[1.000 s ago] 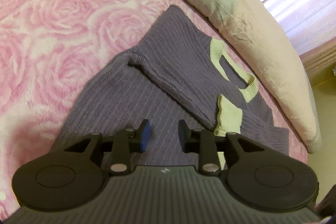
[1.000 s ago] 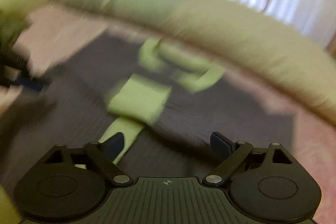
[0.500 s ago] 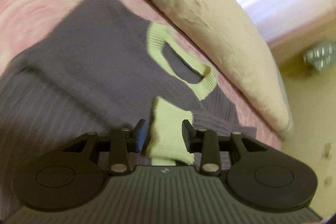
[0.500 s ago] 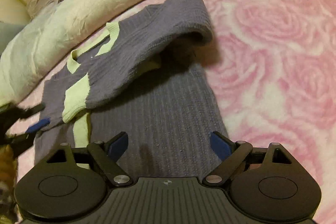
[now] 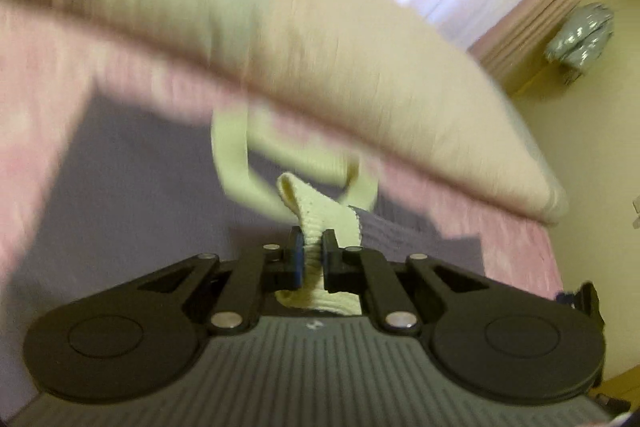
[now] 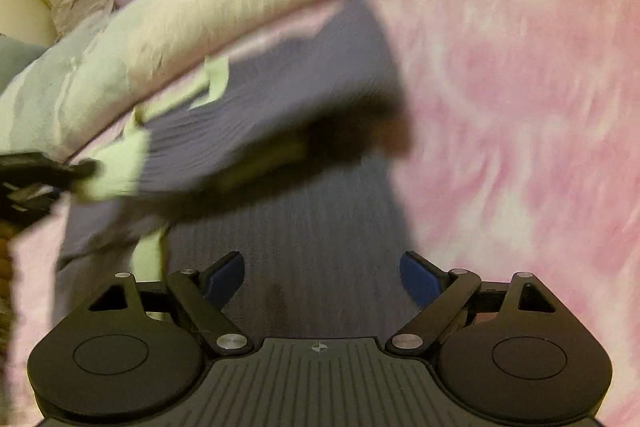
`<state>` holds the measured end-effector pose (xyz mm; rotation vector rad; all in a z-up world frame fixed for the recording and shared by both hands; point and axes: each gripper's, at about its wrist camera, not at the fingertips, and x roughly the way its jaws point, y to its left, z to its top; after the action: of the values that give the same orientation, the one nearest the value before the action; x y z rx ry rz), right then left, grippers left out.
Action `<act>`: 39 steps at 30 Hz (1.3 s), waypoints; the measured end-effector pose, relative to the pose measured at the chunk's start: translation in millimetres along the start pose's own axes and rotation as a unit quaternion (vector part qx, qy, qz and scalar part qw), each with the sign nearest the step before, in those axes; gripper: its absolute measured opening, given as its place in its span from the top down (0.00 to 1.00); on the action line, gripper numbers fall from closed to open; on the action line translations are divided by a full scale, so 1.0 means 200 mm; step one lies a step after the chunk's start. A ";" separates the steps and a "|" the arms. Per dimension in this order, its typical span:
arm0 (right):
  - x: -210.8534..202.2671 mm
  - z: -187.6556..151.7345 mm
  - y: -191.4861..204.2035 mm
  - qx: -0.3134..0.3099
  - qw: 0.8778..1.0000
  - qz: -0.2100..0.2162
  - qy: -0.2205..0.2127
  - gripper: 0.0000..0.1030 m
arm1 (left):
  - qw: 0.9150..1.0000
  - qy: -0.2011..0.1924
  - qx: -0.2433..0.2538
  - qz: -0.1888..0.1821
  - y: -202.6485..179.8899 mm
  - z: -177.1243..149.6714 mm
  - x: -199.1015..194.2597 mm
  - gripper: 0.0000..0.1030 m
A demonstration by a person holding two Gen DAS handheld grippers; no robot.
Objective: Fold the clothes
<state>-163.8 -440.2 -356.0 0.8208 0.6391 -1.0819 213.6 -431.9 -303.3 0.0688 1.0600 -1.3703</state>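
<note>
While the purple sweater point(image 6: 312, 227) lies spread on the pink rose-patterned blanket point(image 6: 520, 147), its body just below the long cream pillow point(image 5: 320, 47), the left gripper point(image 5: 311, 247) is clenched on the sweater's pale yellow-green cuff point(image 5: 316, 223), which is raised off the sweater's body. Right gripper point(image 6: 322, 277): released, jaws wide, nothing between them, poised over the sweater's lower body. Collar point(image 5: 240, 163): nearest the pillow.

Motion blur smears the pillow point(image 5: 320, 39) and blanket point(image 6: 520, 115) pattern.
</note>
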 end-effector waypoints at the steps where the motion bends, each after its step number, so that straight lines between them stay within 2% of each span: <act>1: 0.03 0.02 0.02 -0.027 0.999 -0.018 -0.009 0.14 | 1.000 -0.012 0.014 0.001 -0.01 0.06 -0.03 0.94; 4: 0.16 0.09 0.08 -0.099 0.993 -0.045 -0.039 0.16 | 0.998 -0.029 0.049 0.009 -0.02 0.18 -0.07 0.94; 5: 0.20 0.11 0.09 -0.116 0.991 -0.050 -0.047 0.19 | 0.998 -0.032 0.059 0.013 -0.02 0.20 -0.08 0.94; 6: 0.24 0.13 0.10 -0.133 0.988 -0.055 -0.054 0.27 | 0.997 -0.032 0.066 0.018 -0.02 0.21 -0.08 0.94; 10: 0.31 0.16 0.02 -0.132 0.985 -0.086 -0.069 0.29 | 0.995 -0.044 0.076 0.037 0.07 0.22 -0.14 0.94; 13: 0.33 0.16 -0.04 -0.126 0.984 -0.104 -0.077 0.29 | 0.997 -0.022 0.050 0.050 0.18 0.15 -0.14 0.97; 15: 0.32 0.15 -0.07 -0.119 0.986 -0.096 -0.071 0.29 | 0.996 0.002 0.051 0.072 0.25 0.07 -0.09 0.97; 18: 0.32 0.14 -0.07 -0.127 0.988 -0.074 -0.037 0.29 | 0.993 0.046 0.041 0.099 0.39 -0.04 0.00 0.97; 20: 0.30 0.13 -0.07 -0.145 0.987 -0.068 -0.027 0.29 | 0.992 0.052 0.015 0.117 0.47 -0.09 0.03 0.98; 23: 0.22 0.14 -0.08 -0.152 0.986 -0.062 -0.018 0.29 | 0.987 0.029 0.017 0.158 0.48 -0.07 -0.02 0.96; 27: 0.11 0.22 -0.07 -0.112 0.992 -0.027 -0.046 0.29 | 0.985 -0.009 0.044 0.166 0.40 0.00 -0.10 0.96; 29: 0.10 0.30 -0.03 -0.098 0.993 -0.003 -0.063 0.29 | 0.987 0.006 0.086 0.136 0.30 0.00 -0.05 0.96; 31: 0.16 0.36 0.07 -0.112 0.991 0.016 -0.072 0.29 | 0.985 0.027 0.131 0.113 0.21 -0.01 0.03 0.93; 33: 0.24 0.41 0.15 -0.127 0.988 0.036 -0.074 0.29 | 0.979 0.047 0.166 0.111 0.17 -0.06 0.14 0.90; 34: 0.29 0.42 0.19 -0.136 0.987 0.047 -0.069 0.29 | 0.975 0.058 0.178 0.123 0.17 -0.08 0.20 0.90; 36: 0.44 0.39 0.22 -0.155 0.987 0.033 -0.025 0.29 | 0.970 0.065 0.181 0.148 0.23 -0.13 0.27 0.91; 37: 0.51 0.37 0.21 -0.167 0.986 0.021 -0.006 0.29 | 0.974 0.057 0.164 0.144 0.26 -0.13 0.24 0.91; 39: 0.45 0.33 0.21 -0.188 0.982 0.014 -0.018 0.29 | 0.980 0.043 0.140 0.137 0.28 -0.14 0.15 0.92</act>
<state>-89.5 -530.6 -380.7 0.4810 0.7693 -0.9106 239.4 -423.0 -367.8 0.4707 0.8843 -1.2633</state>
